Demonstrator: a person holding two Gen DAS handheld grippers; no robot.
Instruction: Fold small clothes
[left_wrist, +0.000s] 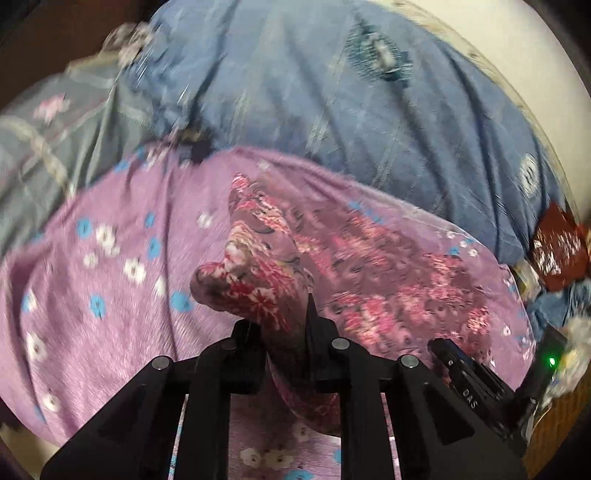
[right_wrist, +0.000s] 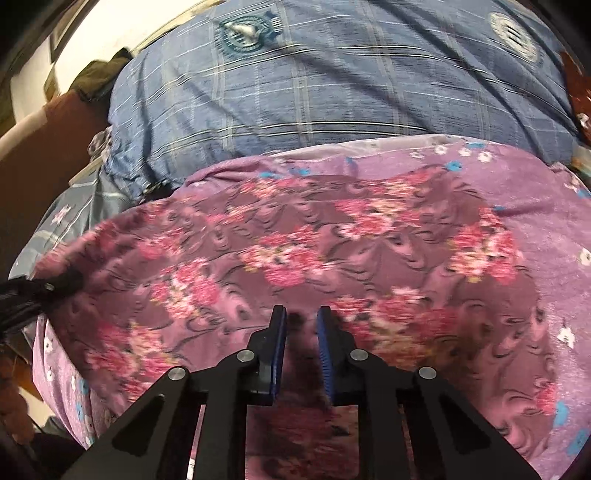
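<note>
A small mauve garment with pink and red flowers (right_wrist: 295, 251) lies spread on a purple flowered sheet (left_wrist: 110, 258). My left gripper (left_wrist: 282, 325) is shut on a bunched edge of the garment (left_wrist: 258, 280), lifted off the sheet. It shows at the left edge of the right wrist view (right_wrist: 48, 286), holding the garment's left corner. My right gripper (right_wrist: 301, 317) sits over the garment's near edge, its blue pads (right_wrist: 279, 339) a small gap apart with dark cloth between them. It shows at the lower right of the left wrist view (left_wrist: 465, 373).
A blue checked quilt (right_wrist: 314, 92) is heaped behind the sheet. A grey flowered cloth (left_wrist: 48, 140) lies at the left. A red-brown packet (left_wrist: 557, 251) and a device with a green light (left_wrist: 552, 361) sit at the right. A brown headboard (right_wrist: 55, 122) stands at the far left.
</note>
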